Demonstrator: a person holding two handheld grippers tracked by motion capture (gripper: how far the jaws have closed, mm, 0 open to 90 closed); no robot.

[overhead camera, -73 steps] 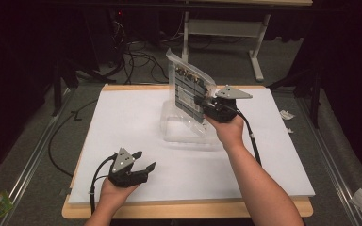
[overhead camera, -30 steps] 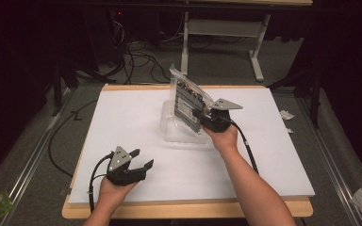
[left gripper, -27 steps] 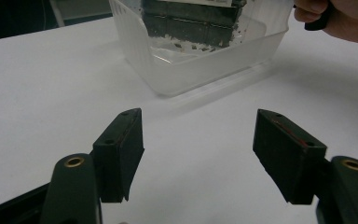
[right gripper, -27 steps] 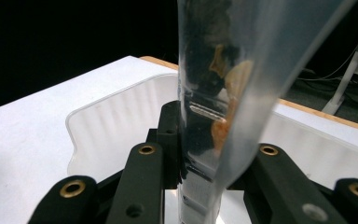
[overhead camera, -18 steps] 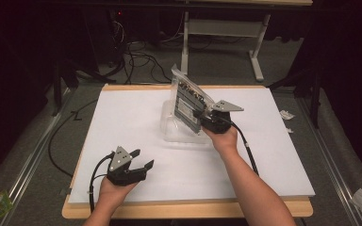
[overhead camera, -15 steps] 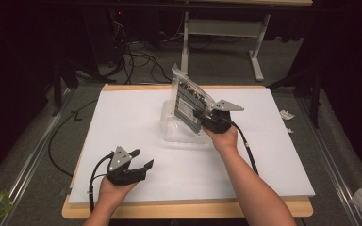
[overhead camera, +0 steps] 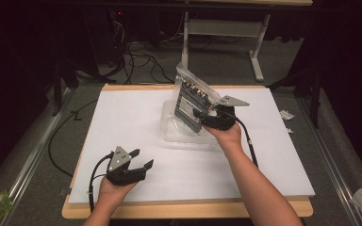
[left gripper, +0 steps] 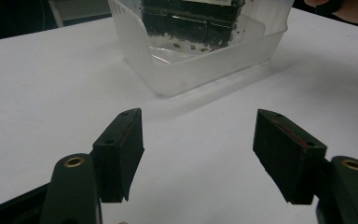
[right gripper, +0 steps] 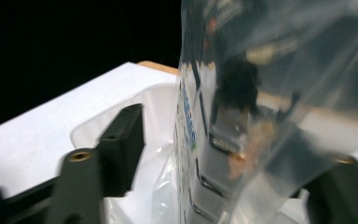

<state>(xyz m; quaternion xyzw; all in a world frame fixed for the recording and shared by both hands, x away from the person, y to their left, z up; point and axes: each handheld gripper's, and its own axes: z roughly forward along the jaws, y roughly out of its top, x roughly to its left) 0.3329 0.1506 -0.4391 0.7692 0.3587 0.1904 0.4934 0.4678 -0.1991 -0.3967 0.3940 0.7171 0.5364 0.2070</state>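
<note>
A clear plastic bag (overhead camera: 192, 96) with dark circuit parts inside stands tilted in a shallow clear tub (overhead camera: 179, 135) at the middle of the white table top. My right gripper (overhead camera: 201, 117) is at the bag's right side. Its jaws have just been opening. In the right gripper view the bag (right gripper: 270, 93) sits between them, and the left jaw stands apart from it over the tub (right gripper: 154, 105). My left gripper (overhead camera: 142, 160) rests open near the front left, nothing between its jaws (left gripper: 198, 154), facing the tub (left gripper: 191, 70) and bag (left gripper: 191, 18).
A white sheet (overhead camera: 122, 122) covers the wooden table (overhead camera: 184, 209). Behind it, cables (overhead camera: 136, 56) lie on the dark floor by a table frame (overhead camera: 259, 52). Scraps of paper (overhead camera: 285, 114) lie off the right edge.
Since the earliest frame my right hand has lowered the bag a little into the tub and moved slightly nearer. The left gripper has kept still.
</note>
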